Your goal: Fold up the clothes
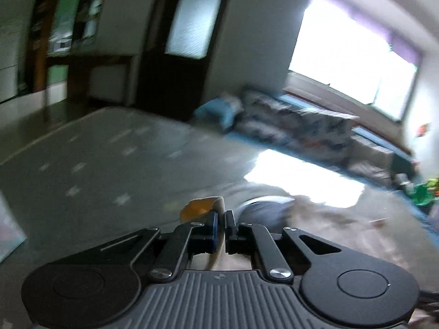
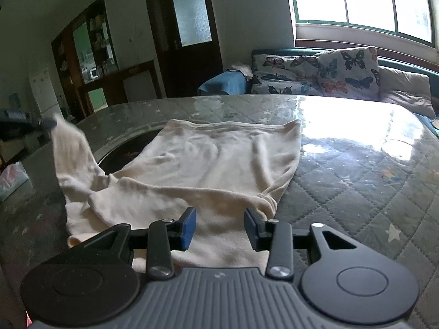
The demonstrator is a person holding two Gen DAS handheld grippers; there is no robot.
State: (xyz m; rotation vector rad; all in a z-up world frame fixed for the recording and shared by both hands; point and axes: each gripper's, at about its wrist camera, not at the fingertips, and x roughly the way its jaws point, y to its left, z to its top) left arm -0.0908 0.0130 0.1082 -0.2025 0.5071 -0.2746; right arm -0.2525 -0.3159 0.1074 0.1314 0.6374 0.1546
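A cream garment (image 2: pixel 203 161) lies spread on the quilted table cover (image 2: pixel 356 181). One sleeve (image 2: pixel 71 148) is lifted up at the left by my left gripper (image 2: pixel 46 122), seen small at the left edge of the right wrist view. In the blurred left wrist view my left gripper (image 1: pixel 221 219) is shut on a fold of the cream cloth (image 1: pixel 216 205). My right gripper (image 2: pixel 220 220) is open and empty, low over the near part of the garment.
A sofa with butterfly cushions (image 2: pixel 315 71) stands behind the table under a bright window (image 2: pixel 362 0). A dark door (image 2: pixel 186 33) and shelves (image 2: pixel 93 46) are at the back left. A box (image 2: pixel 13 181) sits at the left edge.
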